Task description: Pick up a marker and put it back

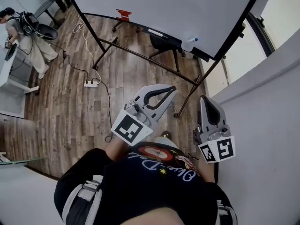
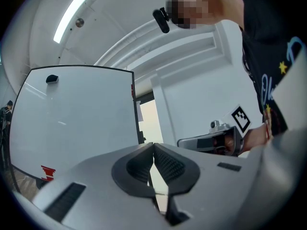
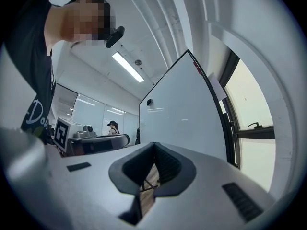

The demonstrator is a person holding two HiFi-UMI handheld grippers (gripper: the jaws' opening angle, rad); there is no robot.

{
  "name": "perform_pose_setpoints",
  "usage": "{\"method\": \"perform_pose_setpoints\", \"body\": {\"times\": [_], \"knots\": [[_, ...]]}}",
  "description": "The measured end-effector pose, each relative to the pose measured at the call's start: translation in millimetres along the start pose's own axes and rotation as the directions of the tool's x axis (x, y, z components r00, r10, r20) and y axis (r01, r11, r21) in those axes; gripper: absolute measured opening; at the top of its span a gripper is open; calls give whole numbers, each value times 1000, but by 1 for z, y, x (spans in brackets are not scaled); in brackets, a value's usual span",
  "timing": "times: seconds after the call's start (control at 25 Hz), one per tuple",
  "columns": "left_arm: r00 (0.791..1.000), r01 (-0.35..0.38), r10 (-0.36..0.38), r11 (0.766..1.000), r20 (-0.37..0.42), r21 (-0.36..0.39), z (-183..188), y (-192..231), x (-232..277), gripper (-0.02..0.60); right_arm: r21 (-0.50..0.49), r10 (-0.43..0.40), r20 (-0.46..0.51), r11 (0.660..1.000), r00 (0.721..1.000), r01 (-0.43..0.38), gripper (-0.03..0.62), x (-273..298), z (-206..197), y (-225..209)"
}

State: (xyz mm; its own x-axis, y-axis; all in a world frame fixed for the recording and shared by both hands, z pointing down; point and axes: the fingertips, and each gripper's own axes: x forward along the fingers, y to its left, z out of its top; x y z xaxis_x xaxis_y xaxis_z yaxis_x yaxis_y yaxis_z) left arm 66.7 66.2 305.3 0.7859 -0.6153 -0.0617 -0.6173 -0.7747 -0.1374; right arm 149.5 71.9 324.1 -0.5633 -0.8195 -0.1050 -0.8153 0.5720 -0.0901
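Head view | left gripper (image 1: 172,89) and right gripper (image 1: 204,99): jaws together, empty | risk: unopened jaws could nudge slim black marker (image 1: 156,32) off black whiteboard ledge (image 1: 171,37) edge

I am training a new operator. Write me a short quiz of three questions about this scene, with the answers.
1. True or false: the left gripper has its jaws wide open.
2. Where does the dark marker lie? A) on the ground B) on the tray of the whiteboard C) on a desk
3. Which white thing with cables lies on the wooden floor, left of the stand?

Key: 1. False: the jaws are shut, with nothing between them. 2. B. 3. The power strip.
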Motion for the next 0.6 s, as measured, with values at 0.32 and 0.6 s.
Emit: {"method": "perform_pose_setpoints", "body": {"times": [0.32, 0.6], "knots": [[1000, -24, 24, 1000, 7, 1, -4, 5, 29, 3, -5, 28, -1, 1000, 1000, -28, 0, 10, -1, -29], [998, -70, 70, 998, 0, 12, -10, 9, 43, 3, -3, 64, 0, 998, 998, -64, 0, 18, -5, -50]]}}
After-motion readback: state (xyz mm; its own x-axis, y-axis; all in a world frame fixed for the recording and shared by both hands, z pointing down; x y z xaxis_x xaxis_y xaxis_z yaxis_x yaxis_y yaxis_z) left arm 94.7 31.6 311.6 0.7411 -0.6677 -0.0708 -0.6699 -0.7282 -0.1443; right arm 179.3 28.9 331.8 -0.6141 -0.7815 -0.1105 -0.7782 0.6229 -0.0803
